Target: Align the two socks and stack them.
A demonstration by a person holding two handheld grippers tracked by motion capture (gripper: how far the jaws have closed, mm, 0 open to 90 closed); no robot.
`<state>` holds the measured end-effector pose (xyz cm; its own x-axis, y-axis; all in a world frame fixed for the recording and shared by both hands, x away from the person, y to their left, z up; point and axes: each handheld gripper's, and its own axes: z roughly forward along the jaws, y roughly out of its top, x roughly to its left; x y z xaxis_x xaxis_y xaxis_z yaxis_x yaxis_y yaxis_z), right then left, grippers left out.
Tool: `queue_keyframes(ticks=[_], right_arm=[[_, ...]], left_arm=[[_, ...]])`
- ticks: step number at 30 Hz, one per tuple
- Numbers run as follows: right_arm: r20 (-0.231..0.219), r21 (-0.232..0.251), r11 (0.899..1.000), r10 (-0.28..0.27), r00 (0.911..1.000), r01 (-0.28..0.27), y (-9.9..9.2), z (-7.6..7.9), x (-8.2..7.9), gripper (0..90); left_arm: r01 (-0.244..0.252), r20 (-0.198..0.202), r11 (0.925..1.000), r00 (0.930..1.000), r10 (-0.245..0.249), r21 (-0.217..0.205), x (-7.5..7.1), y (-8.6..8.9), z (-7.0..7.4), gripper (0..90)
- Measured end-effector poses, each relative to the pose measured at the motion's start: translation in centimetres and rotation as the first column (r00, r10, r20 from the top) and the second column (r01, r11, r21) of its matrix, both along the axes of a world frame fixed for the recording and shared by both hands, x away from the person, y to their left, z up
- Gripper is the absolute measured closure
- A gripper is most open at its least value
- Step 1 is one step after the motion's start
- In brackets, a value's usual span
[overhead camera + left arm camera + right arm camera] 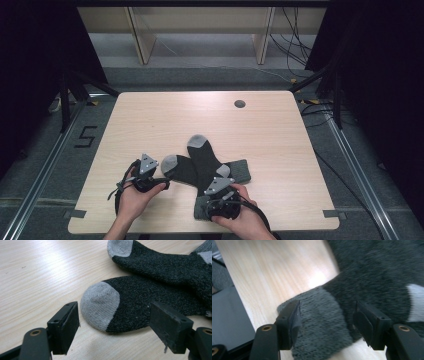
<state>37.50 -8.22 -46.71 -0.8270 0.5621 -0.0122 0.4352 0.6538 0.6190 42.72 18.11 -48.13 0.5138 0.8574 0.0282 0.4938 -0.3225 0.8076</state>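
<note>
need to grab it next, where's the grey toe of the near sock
In the left gripper view the grey toe lies on the table between the open left claw's jaws, untouched.

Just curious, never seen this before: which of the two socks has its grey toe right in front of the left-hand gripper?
The lower sock, lying crosswise: its grey toe sits between the left gripper's open jaws, untouched. The other sock points its toe away up the table.

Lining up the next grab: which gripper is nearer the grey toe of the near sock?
Left. The left gripper sits right at the near sock's grey toe, fingers open either side. The right gripper straddles a sock cuff at the table's near edge.
</note>
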Motion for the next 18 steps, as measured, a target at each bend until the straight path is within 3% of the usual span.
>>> queue_keyframes(ticks=[1, 4, 6, 10, 11, 13, 18], right_arm=[[0.005, -0.011, 1.000, 0.013, 0.9999, -0.013, 0.2, -0.2, -0.1, 37.9], [-0.061, -0.003, 1.000, -0.004, 0.9981, 0.004, 0.8, -0.1, -0.8, 36.8], [-0.022, 0.000, 0.999, 0.045, 0.9988, -0.045, 1.1, -0.3, -0.9, 36.5], [-0.014, -0.024, 0.998, 0.063, 0.9979, -0.063, 1.4, -1.0, -0.8, 36.7], [-0.039, -0.029, 0.998, 0.057, 0.9976, -0.058, 1.4, -1.1, -0.7, 36.7], [-0.035, -0.044, 0.996, 0.072, 0.9968, -0.073, 1.4, -1.5, -0.6, 36.4], [0.007, -0.083, 0.991, 0.103, 0.9946, -0.102, 1.5, -2.1, -0.8, 44.3]], left_arm=[[0.001, 0.006, 0.9999, 1.0000, -0.001, -0.010, -0.1, -0.1, 0.0, 23.6], [0.004, 0.008, 1.0000, 1.0000, -0.004, -0.001, -0.2, 0.0, 0.1, 23.6], [0.001, 0.009, 0.9999, 1.0000, -0.001, -0.013, -0.1, -0.1, 0.1, 23.6], [0.008, 0.009, 0.9999, 0.9999, -0.008, -0.009, -0.1, 0.0, 0.2, 23.6], [0.011, 0.010, 0.9999, 0.9999, -0.011, -0.007, -0.1, 0.0, 0.1, 23.6], [0.000, 0.003, 0.9999, 1.0000, 0.000, -0.013, -0.2, -0.1, 0.1, 23.6], [0.007, 0.007, 0.9999, 0.9999, -0.007, -0.009, -0.2, 0.1, 0.1, 23.6]])
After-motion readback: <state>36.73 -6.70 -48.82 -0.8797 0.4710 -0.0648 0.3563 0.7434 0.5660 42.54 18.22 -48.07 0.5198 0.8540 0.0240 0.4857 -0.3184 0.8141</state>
